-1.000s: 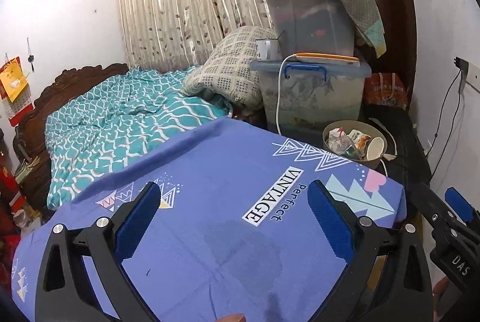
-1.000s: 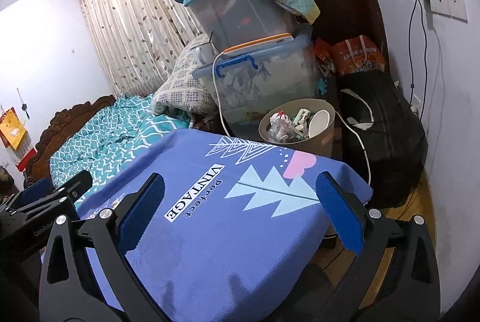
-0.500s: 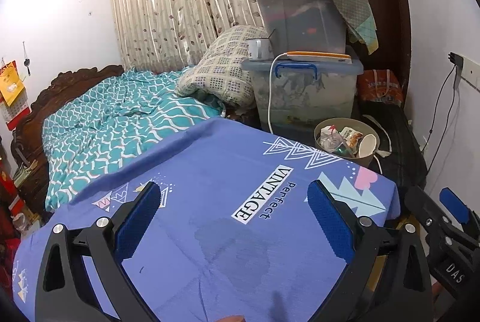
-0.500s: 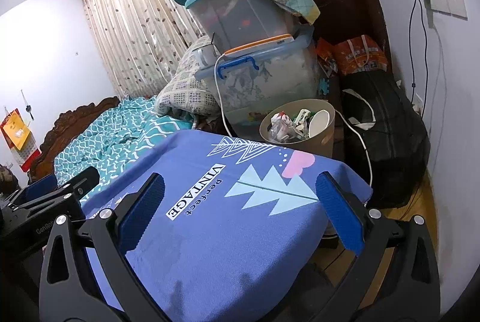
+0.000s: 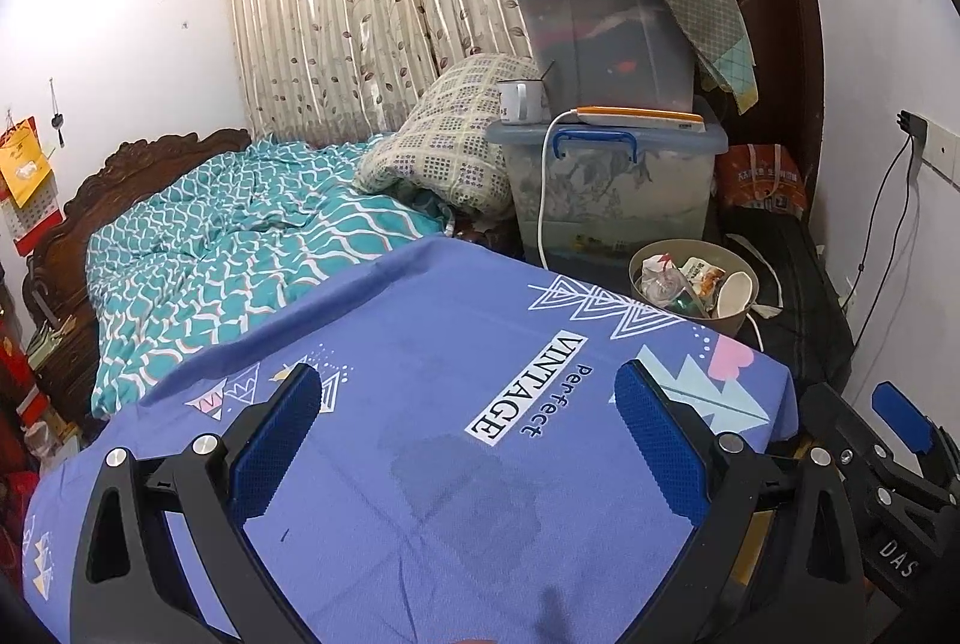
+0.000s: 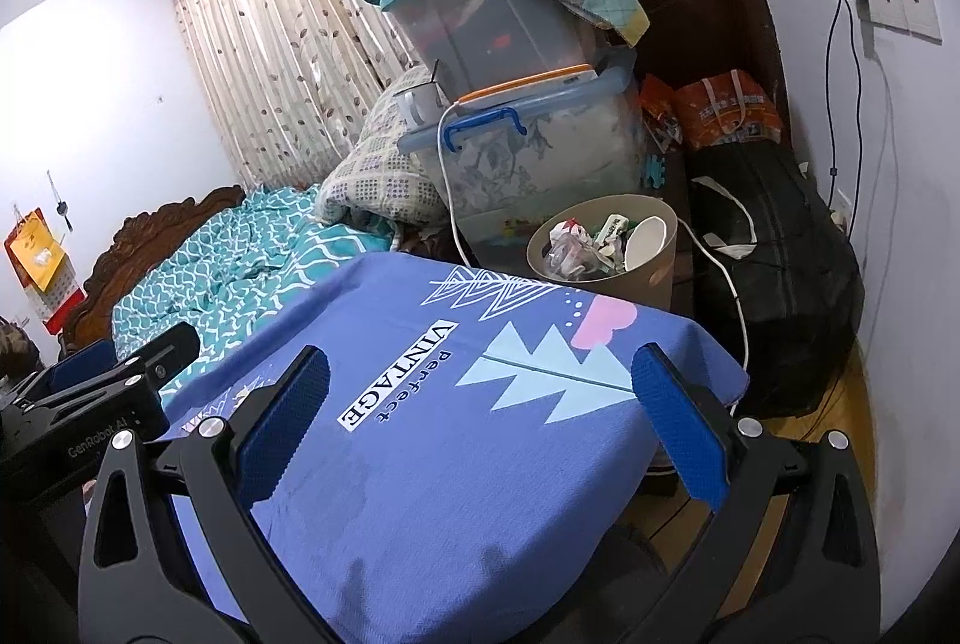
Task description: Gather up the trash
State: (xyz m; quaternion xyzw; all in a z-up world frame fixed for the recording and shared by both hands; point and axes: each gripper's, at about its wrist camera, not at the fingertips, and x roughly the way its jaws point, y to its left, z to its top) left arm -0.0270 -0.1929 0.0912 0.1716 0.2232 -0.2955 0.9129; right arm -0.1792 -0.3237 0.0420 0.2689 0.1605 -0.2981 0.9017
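Left wrist view: left gripper (image 5: 462, 425) is held over the blue tablecloth (image 5: 420, 344), jaws spread wide, nothing gripped. No loose trash is seen on the cloth; only a dark damp-looking patch (image 5: 462, 488) below the "VINTAGE" print. The trash bin (image 5: 693, 284) stands beyond the far right corner of the cloth, just beside the lower storage box (image 5: 612, 188), and is already loaded with wrappers and a paper cup (image 5: 735, 293). The right gripper's body is seen off the cloth's right edge.

Right wrist view: right gripper (image 6: 480, 413) is also held above the cloth (image 6: 450, 434), jaws fully apart, empty. The bin (image 6: 603, 248) sits just past the cloth's far edge, between the storage box (image 6: 528, 152) and the black bag (image 6: 774, 278). A white cable (image 6: 720, 284) runs close by the bin's right side.

Judgement: collection appears mostly done or at a search stage. Remaining trash should be located before any reach; both jaws can be kept open. If the bin is approached, the cable should be cleared and the bin not tipped, since it is filled near the rim.
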